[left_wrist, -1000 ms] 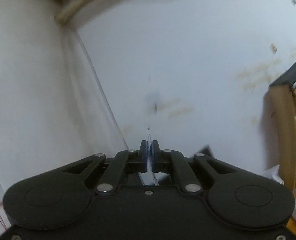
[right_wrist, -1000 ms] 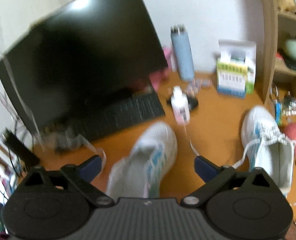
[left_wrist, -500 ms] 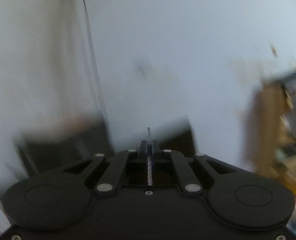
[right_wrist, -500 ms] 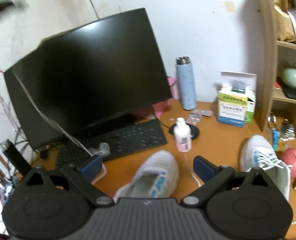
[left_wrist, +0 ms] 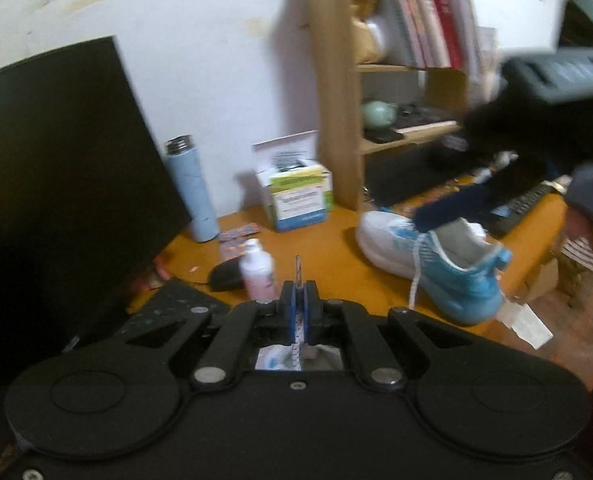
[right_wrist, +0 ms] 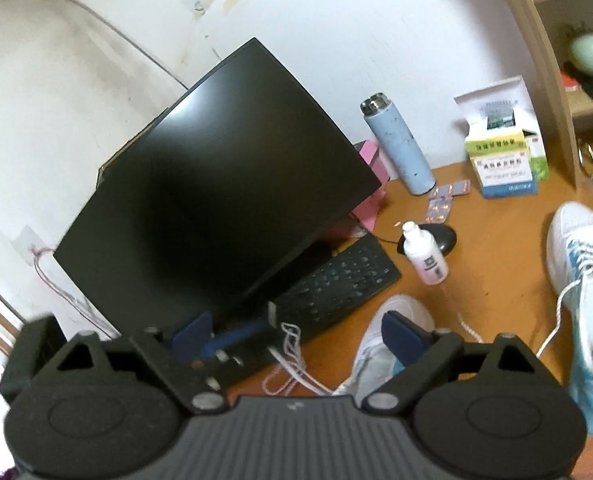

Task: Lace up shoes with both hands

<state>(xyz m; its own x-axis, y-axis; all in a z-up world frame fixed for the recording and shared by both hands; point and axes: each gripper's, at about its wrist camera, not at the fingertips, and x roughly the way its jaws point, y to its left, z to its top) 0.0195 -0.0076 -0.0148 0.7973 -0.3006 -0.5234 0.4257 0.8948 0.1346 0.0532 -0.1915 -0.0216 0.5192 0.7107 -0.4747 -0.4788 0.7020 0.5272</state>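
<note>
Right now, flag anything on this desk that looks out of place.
Two sneakers sit on the desk among office things: one by the shelf, one beside the keyboard. Loose blister packs lie scattered near the blue bottle.

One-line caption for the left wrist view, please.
Left hand-held gripper shut on a shoelace tip, facing a white-and-blue sneaker on the orange desk.

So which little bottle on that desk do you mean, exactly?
Start at the big black monitor on the orange wooden desk. Just past the right end of the black keyboard stands a small white plastic bottle in front of a black mouse. Unlike the tall pale-blue flask, it is short with a pink-tinted label.
</note>
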